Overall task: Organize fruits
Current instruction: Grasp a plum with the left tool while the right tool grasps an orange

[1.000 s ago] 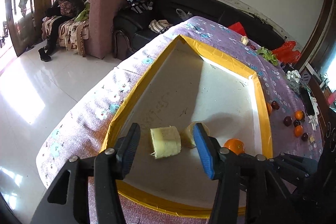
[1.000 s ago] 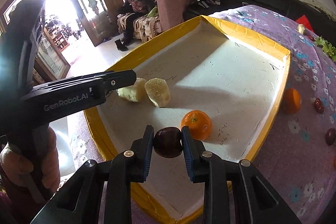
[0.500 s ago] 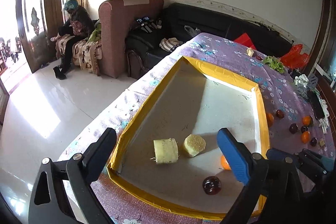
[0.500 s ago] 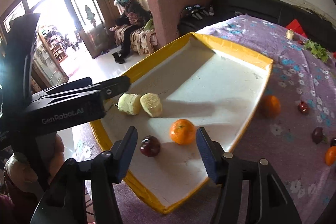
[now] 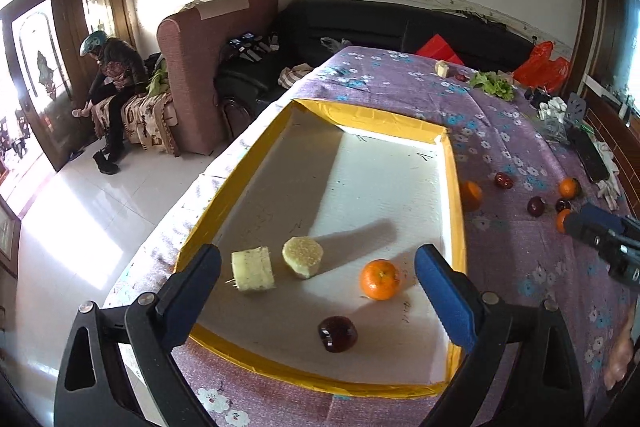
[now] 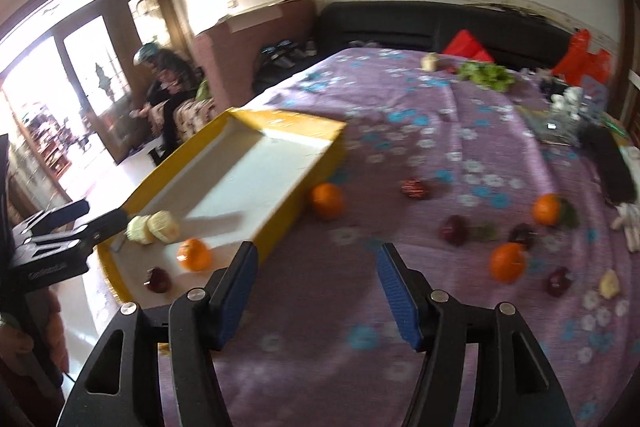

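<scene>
resting in the yellow-rimmed tray [image 5: 454, 163] are seen four fruits: two pale cut chunks [image 5: 253, 269], one round orange [image 5: 380, 279], one glossy dark plum [image 5: 337, 333]. left gripper [image 5: 318, 291] and right gripper [image 6: 316, 301] are held spread, gripping nothing.

No legible text — left gripper [image 6: 86, 215] body lettering blurred, unreadable.
</scene>
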Demonstrator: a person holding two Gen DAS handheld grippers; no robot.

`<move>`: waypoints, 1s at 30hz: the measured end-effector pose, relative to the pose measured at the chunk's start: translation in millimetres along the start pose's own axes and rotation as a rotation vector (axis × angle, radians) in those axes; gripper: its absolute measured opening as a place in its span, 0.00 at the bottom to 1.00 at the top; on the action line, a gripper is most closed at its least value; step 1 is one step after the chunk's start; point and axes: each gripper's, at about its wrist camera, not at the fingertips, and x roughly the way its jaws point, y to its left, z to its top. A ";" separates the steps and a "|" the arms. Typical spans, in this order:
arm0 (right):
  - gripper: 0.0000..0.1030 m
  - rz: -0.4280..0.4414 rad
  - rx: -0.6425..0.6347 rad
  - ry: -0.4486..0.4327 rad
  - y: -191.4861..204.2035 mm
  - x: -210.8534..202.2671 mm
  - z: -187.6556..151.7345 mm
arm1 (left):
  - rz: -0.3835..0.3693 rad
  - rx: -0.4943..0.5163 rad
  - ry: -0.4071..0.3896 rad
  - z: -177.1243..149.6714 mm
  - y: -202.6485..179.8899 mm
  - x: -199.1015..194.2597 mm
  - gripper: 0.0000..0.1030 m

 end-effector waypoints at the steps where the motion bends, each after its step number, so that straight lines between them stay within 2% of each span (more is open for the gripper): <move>1: 0.65 -0.024 0.015 -0.012 -12.7 -6.2 2.1 | -0.015 0.020 0.003 1.5 -6.3 -1.9 0.94; 6: 0.65 -0.151 0.071 -0.078 -74.1 -40.6 21.2 | -0.152 0.106 -0.031 22.5 -40.2 -22.2 0.94; 10: 0.68 -0.231 0.148 -0.128 -129.5 -69.9 48.9 | -0.232 0.110 -0.077 55.8 -61.3 -35.0 0.94; 12: 0.70 -0.224 0.200 -0.119 -153.3 -73.6 58.2 | -0.286 0.087 -0.073 72.6 -72.8 -30.5 0.94; 15: 0.70 -0.143 0.296 -0.079 -175.5 -58.9 50.4 | -0.366 0.089 -0.018 82.4 -95.6 -6.6 0.94; 18: 0.68 -0.081 0.312 -0.012 -172.0 -25.8 30.3 | -0.427 0.094 0.105 79.3 -125.4 34.3 0.92; 20: 0.61 -0.093 0.267 0.048 -159.6 4.8 17.9 | -0.461 0.082 0.169 74.8 -139.0 56.0 0.69; 21: 0.56 -0.106 0.244 0.068 -154.8 15.7 13.0 | -0.475 0.076 0.202 73.5 -145.6 67.3 0.63; 22: 0.54 -0.118 0.217 0.085 -148.1 28.2 9.1 | -0.482 0.065 0.230 71.9 -151.0 78.3 0.57; 26: 0.54 -0.128 0.179 0.106 -141.1 52.5 -0.9 | -0.485 0.037 0.279 67.5 -165.6 107.1 0.56; 30: 0.54 -0.140 0.132 0.091 -139.5 49.8 -6.1 | -0.478 0.078 0.302 63.9 -189.6 128.8 0.56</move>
